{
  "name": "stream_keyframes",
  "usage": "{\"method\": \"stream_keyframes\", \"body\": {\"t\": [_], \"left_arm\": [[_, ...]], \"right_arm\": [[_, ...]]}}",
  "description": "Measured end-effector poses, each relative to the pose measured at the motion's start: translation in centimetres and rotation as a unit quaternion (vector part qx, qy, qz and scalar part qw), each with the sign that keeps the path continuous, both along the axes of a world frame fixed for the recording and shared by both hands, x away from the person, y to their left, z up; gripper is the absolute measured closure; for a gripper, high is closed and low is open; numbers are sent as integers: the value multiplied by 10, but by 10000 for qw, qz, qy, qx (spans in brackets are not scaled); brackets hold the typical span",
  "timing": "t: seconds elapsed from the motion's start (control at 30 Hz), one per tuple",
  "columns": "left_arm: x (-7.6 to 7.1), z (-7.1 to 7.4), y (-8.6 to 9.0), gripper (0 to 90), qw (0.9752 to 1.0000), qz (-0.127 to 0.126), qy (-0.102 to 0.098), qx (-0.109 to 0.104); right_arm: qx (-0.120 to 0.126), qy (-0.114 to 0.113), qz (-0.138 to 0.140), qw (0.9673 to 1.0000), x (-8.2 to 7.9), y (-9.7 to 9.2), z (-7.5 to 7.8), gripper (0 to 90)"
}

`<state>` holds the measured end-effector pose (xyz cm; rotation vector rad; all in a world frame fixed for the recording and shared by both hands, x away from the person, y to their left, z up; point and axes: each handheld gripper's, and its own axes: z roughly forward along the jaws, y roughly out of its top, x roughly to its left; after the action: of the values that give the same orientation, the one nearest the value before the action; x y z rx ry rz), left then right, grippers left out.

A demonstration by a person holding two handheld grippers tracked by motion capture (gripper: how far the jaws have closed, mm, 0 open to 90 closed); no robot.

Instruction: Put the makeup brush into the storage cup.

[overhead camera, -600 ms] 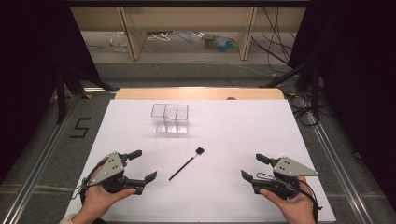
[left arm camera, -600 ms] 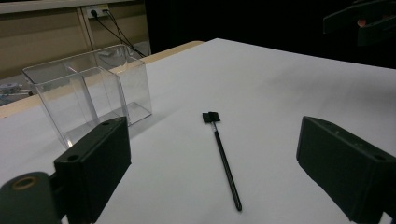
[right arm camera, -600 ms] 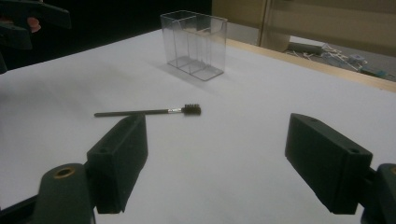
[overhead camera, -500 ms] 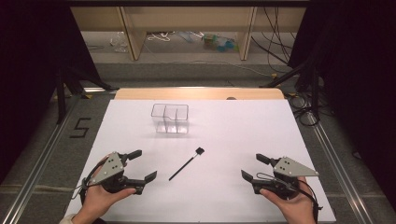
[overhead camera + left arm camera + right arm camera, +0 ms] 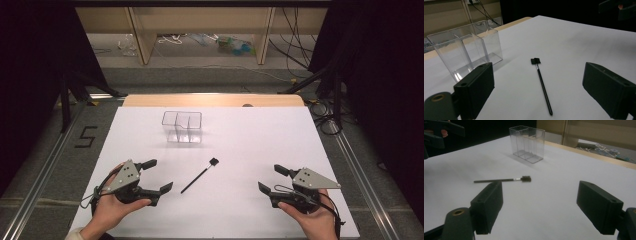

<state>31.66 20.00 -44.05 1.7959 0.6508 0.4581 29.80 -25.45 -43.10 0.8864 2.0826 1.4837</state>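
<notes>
**Both grippers spread wide, brush lying between them on the white table**

A thin black brush (image 5: pixel 200 175) lies flat on the white table (image 5: pixel 280 140), a little toward the near edge and roughly midway between the left and right edges. Its small bristled head points toward the far right, its handle tip toward the near left. Nothing touches it.

The left gripper (image 5: pixel 155 176) rests near the near left corner, held in the person's left hand (image 5: pixel 111 212). Its jaws stand fully apart with nothing between them, and they face the brush, which lies just beside them. In the left gripper view the brush (image 5: pixel 542 84) sits on the bare surface between the two black jaws, clear of both.

The right gripper (image 5: pixel 272 179) rests near the near right corner in the right hand (image 5: pixel 309 220), jaws likewise spread and empty, well apart from the brush.

A clear plastic container (image 5: pixel 182 126) with two compartments stands upright toward the far edge, beyond the brush and apart from it
</notes>
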Motion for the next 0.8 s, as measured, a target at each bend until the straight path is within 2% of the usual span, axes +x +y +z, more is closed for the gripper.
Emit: {"method": "stream_keyframes", "body": {"t": [0.3,0.43,0.5,0.53,0.6,0.63,0.67,0.77,0.8], "left_arm": [[17,0,-19,110,9998,-128,87,143],[25,0,-28,113,9994,-221,41,263],[27,-1,-33,114,9995,-207,91,235],[29,-1,-35,114,9993,-230,71,269],[32,-1,-39,114,9991,-263,69,317],[32,-2,-40,114,9991,-267,126,315],[34,-1,-41,114,9988,-310,69,364],[37,-1,-45,115,9987,-313,62,387],[37,-1,-47,116,9990,-267,115,342]], "right_arm": [[-95,60,-16,9999,-1,0,1,224],[-83,56,-6,10000,-1,0,1,223],[-61,150,-9,9999,-2,0,1,224],[-91,49,-5,9999,-1,0,1,224],[-66,156,0,9999,-2,1,1,224],[-68,158,3,9999,-2,1,1,224],[-74,156,-5,9999,-2,1,1,224],[-60,167,2,9998,-2,1,1,224],[-88,56,3,9999,-1,0,1,224]]}}
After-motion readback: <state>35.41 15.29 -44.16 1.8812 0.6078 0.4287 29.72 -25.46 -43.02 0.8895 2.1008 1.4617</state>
